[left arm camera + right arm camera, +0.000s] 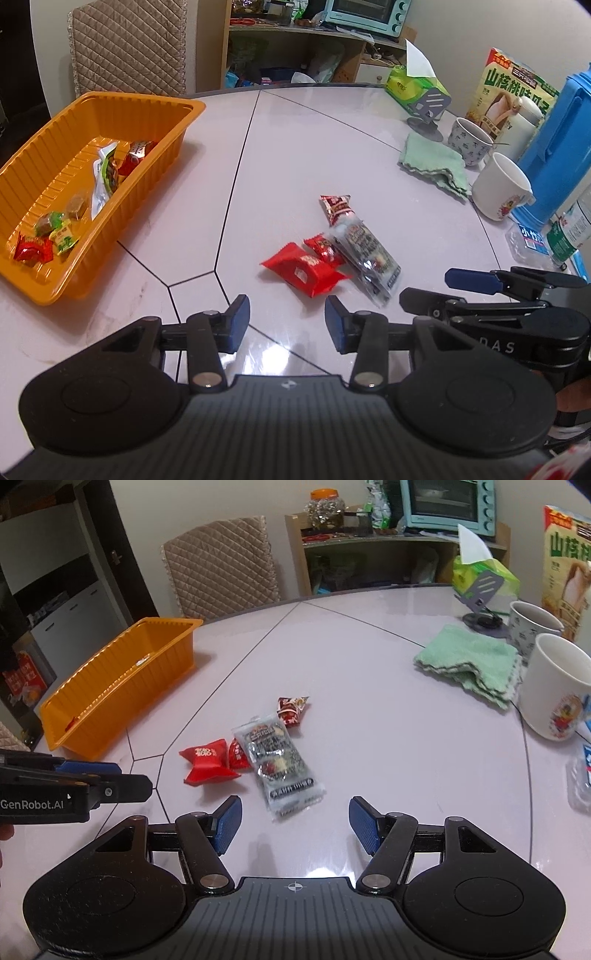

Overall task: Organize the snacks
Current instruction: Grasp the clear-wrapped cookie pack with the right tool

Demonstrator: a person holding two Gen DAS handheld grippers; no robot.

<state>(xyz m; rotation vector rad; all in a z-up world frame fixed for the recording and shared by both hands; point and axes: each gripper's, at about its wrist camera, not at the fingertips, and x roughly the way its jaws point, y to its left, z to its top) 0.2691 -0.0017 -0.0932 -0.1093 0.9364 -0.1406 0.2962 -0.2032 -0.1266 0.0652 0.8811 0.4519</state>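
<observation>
Several snack packets lie together mid-table: a big red packet (304,271) (207,762), a small red one (325,249) (238,755), a long grey-black packet (365,254) (280,764) and a red-white one (338,206) (291,709). An orange tray (162,155) (122,698) at the left holds several wrapped sweets and packets. My left gripper (287,314) (133,777) hovers open just short of the big red packet, nothing between its pads. My right gripper (295,812) (424,286) stands open beside the near end of the grey-black packet, also with nothing in it.
Along the right side sit a green folded cloth (434,162), a patterned mug (467,142), a white mug (498,186), a blue jug (554,147), a snack box (513,88), a tissue box (413,88) and a phone stand (428,110). A quilted chair (127,48) stands behind the table.
</observation>
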